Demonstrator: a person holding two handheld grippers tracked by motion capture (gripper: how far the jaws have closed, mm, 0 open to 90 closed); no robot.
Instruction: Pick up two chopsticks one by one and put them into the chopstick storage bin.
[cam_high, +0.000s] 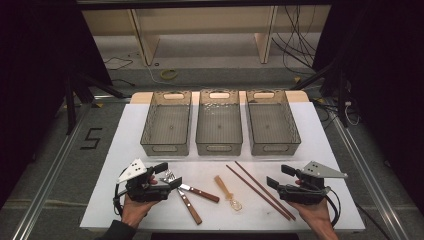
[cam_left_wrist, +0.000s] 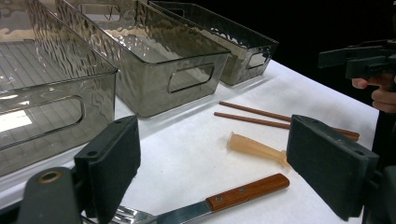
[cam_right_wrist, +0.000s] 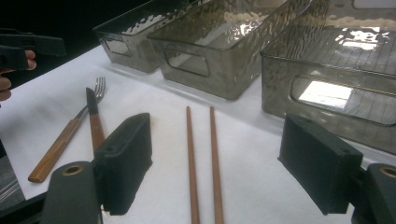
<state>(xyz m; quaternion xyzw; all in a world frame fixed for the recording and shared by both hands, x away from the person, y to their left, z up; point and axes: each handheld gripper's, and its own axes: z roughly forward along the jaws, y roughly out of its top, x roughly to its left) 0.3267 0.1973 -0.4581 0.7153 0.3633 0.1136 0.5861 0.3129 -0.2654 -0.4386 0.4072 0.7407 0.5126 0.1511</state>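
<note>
Three see-through grey bins sit in a row in the middle of the high view: the left bin (cam_high: 166, 122), the middle bin (cam_high: 219, 121) and the right bin (cam_high: 272, 121). All three look empty, so it seems no sorting is done yet.

All the things to sort lie on the white table (cam_high: 125, 145), in the lower part of the picture. The fork (cam_high: 170, 175) and the knife (cam_high: 199, 192) with wooden handles lie at the lower left. A small see-through spoon (cam_high: 227, 192) lies in the lower middle. Two brown chopsticks (cam_high: 260, 189) lie slanted at the lower right.

The left gripper (cam_high: 169, 176) is at the lower left, right by the fork and knife. Its jaws are spread wide and hold nothing. In the left gripper view the knife handle lies on the table low between the jaws.

The right gripper (cam_high: 279, 175) is at the lower right, near the chopsticks. Its jaws are spread wide too, with nothing pinched. In the right gripper view the chopsticks lie on the table between them.

I think the job is just starting. Every piece has to be picked up and put in a bin.
</note>
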